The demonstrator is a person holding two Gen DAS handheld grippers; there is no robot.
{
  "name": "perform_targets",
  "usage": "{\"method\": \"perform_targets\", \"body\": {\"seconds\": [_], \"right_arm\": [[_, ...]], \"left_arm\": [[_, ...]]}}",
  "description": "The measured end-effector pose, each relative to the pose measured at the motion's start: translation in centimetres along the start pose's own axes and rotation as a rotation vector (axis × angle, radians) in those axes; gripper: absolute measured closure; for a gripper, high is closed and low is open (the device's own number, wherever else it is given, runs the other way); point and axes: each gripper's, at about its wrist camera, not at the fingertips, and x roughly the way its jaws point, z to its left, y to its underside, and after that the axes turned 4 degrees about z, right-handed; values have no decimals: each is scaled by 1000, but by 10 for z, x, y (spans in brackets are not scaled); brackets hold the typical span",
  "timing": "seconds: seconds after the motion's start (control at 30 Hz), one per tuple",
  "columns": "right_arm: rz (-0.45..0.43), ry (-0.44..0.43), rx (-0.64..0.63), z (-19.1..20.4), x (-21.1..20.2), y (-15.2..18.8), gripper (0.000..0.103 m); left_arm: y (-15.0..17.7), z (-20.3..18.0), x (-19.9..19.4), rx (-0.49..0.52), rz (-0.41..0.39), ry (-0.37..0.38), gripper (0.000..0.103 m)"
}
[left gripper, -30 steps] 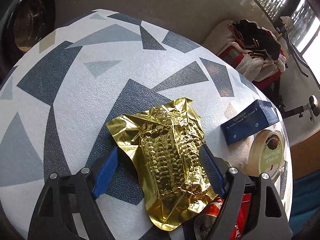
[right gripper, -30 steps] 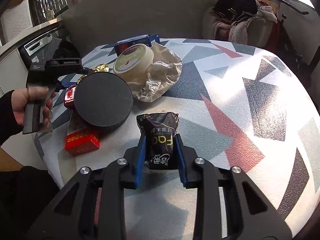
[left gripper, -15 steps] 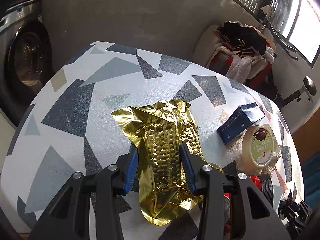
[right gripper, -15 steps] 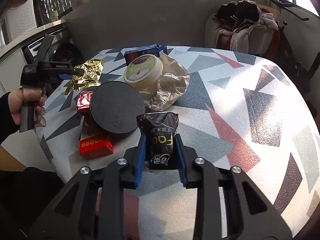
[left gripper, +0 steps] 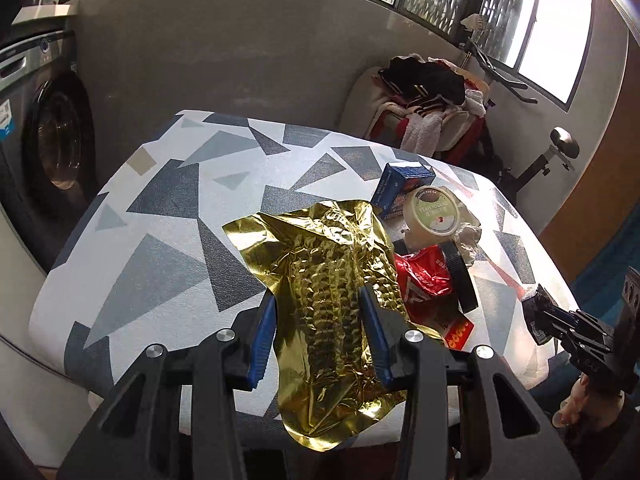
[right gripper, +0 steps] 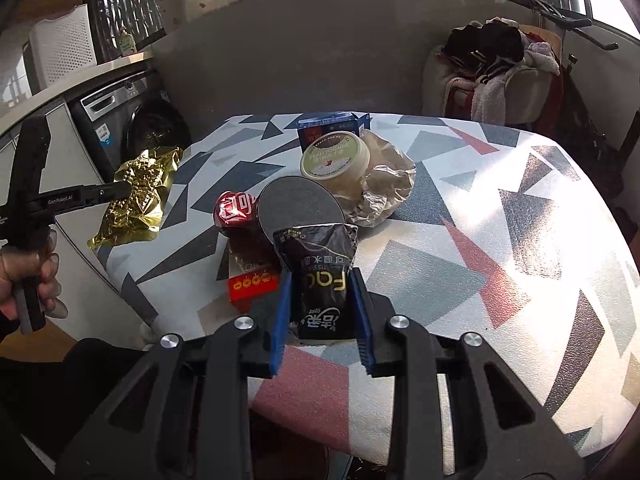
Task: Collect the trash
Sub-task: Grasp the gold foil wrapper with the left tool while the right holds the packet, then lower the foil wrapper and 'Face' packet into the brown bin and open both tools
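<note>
Both my grippers hold trash at the table [right gripper: 520, 240].

My left gripper [left gripper: 322, 334] clamps the gold wrapper [left gripper: 332, 300], long axis along the fingers, lifted off the table's edge. My right gripper [right gripper: 322, 320] pinches the black packet [right gripper: 322, 276] upright over the table's near edge.

Daylight is admitted through the barred windows [left gripper: 516, 28] at upper right; the panes are blown out to white. Strong glare is thrown across the table [right gripper: 552, 216] on its right side, washing out the pattern there. Specular highlights are seen on the gold foil wrapper [left gripper: 336, 288]. Heavy fisheye bending and dark vignetting are noted at the corners. Focus is held sharp throughout; no motion blur is evident.
</note>
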Motion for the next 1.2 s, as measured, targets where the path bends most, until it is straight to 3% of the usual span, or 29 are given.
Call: {"method": "perform_targets", "body": {"seconds": [0.23,0.4,0.63,0.83,0.87,0.93,0.97,1.0,1.2], "right_arm": [[-4,-7,-6,16,-15,15,72],[-1,-9,2,21,-23,31,72],[10,2,27,18,-29,50,72],[18,-6,30,16,-31,58,72],[18,-10,28,17,-31,58,72],[23,-17,20,19,-31,60,72],[27,-20,14,21,-30,61,72],[30,-24,9,22,-29,63,72],[87,-64,-61,42,-15,81,72]], "left_arm": [[64,-38,-23,150,12,65,63],[97,-51,-17,213,74,100,63],[128,-72,-13,376,97,122,63],[137,-75,-2,392,145,152,61],[137,-75,0,389,154,165,59],[138,-74,2,376,170,171,45],[138,-72,1,362,163,174,28],[138,-69,-3,346,141,184,21],[138,-58,-13,349,90,211,10]]}}
